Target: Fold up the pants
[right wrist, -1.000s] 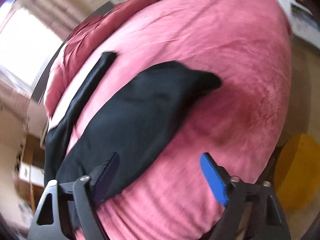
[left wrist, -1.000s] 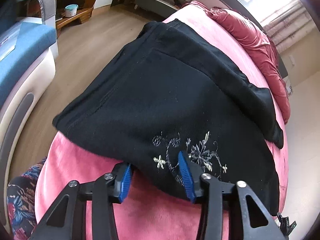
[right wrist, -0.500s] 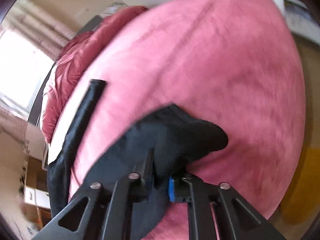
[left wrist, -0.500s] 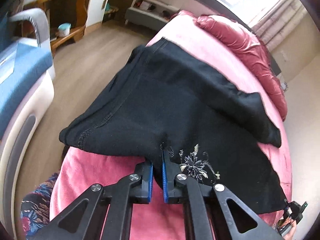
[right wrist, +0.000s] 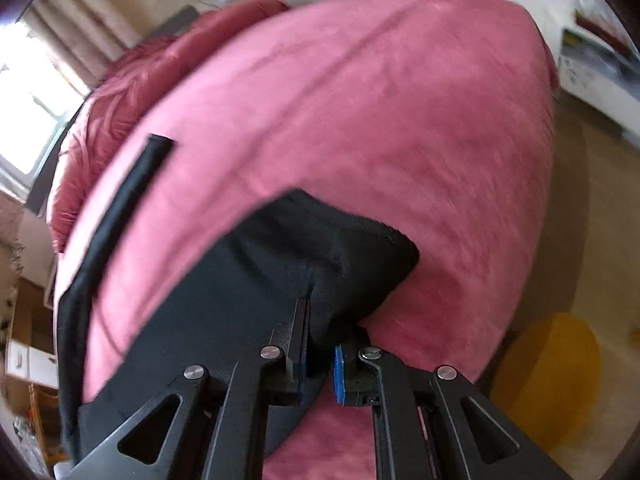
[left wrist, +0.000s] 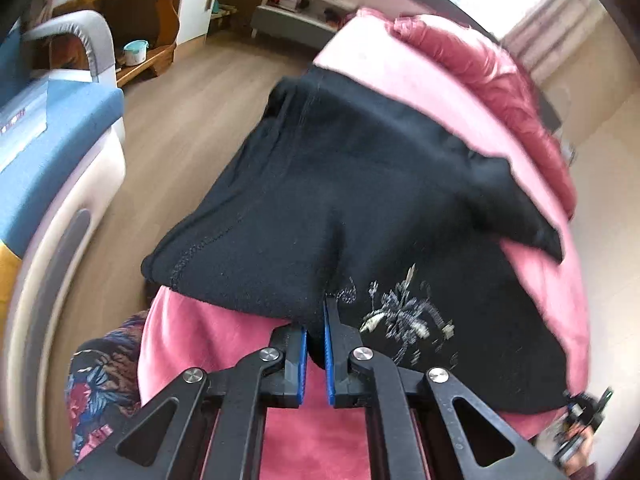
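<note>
Black pants (left wrist: 360, 200) with pale floral embroidery (left wrist: 404, 312) lie folded on a pink bed cover (left wrist: 224, 344). My left gripper (left wrist: 316, 320) is shut on the near edge of the pants, beside the embroidery, and lifts it. In the right wrist view my right gripper (right wrist: 320, 320) is shut on a bunched end of the pants (right wrist: 340, 256), raised off the pink cover (right wrist: 400, 120). A black strip of the pants (right wrist: 136, 176) runs along the left of the bed.
A dark red quilt (left wrist: 500, 92) lies along the far side of the bed. A blue and white armchair (left wrist: 52, 152) stands left over wood floor (left wrist: 188, 112). A yellow round object (right wrist: 556, 376) sits on the floor at right. A floral cloth (left wrist: 104, 376) hangs at the bed's near corner.
Both grippers were open a second ago and have closed on the pants. Both have since lifted the fabric, and the right end has bunched up.
</note>
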Demonstrator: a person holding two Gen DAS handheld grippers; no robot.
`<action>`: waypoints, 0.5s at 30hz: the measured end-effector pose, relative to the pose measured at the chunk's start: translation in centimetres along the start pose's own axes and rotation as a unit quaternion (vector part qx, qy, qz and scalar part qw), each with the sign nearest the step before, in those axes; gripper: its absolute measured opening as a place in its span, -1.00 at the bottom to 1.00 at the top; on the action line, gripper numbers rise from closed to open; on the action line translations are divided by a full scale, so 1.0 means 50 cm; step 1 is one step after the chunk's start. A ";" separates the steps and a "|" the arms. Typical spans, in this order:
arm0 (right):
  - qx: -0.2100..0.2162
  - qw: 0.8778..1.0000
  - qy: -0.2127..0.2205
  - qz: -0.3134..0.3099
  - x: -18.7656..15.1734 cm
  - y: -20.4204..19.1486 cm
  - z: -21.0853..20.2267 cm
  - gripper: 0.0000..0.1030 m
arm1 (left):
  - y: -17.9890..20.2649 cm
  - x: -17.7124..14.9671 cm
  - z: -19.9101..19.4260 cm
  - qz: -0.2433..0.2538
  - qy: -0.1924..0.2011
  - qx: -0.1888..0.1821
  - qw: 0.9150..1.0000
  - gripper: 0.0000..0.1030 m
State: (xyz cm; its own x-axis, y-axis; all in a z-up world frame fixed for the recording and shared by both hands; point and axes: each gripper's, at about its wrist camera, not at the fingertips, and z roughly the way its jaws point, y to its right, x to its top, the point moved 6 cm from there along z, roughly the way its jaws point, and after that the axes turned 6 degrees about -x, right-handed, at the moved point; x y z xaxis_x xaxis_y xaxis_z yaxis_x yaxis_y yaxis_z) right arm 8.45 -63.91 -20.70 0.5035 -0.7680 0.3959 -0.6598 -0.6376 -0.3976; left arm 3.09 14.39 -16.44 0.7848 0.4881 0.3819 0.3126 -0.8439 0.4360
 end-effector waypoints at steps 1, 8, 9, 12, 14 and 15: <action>-0.007 1.000 -0.004 0.000 -0.007 0.009 0.010 -0.81 | -0.002 -0.004 0.006 -0.001 -0.006 0.004 1.000 -0.86; -0.029 1.000 -0.007 -0.008 -0.017 0.022 0.005 -0.42 | -0.024 -0.001 0.001 -0.004 -0.005 0.019 1.000 -0.44; -0.039 0.999 -0.004 -0.012 -0.015 0.024 -0.003 -0.08 | -0.035 -0.002 -0.007 -0.013 -0.003 0.015 1.000 -0.41; -0.052 0.998 0.022 -0.036 -0.016 0.006 -0.031 0.12 | -0.059 -0.003 -0.029 -0.032 0.009 0.002 0.999 -0.38; -0.065 0.995 0.041 -0.064 -0.021 -0.013 -0.060 0.12 | -0.077 0.001 -0.045 -0.053 0.021 -0.010 0.998 -0.35; -0.065 0.993 0.052 -0.082 -0.024 -0.031 -0.076 0.12 | -0.087 0.006 -0.052 -0.069 0.028 -0.025 0.997 -0.30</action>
State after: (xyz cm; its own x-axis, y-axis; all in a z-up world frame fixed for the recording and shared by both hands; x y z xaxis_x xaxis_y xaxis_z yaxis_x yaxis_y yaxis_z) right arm 6.75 -61.75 -17.44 0.5545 -0.6399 0.5320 -0.6434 -0.7351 -0.2136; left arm 0.58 18.77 -16.11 0.7041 0.6121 0.3601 0.3878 -0.7562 0.5271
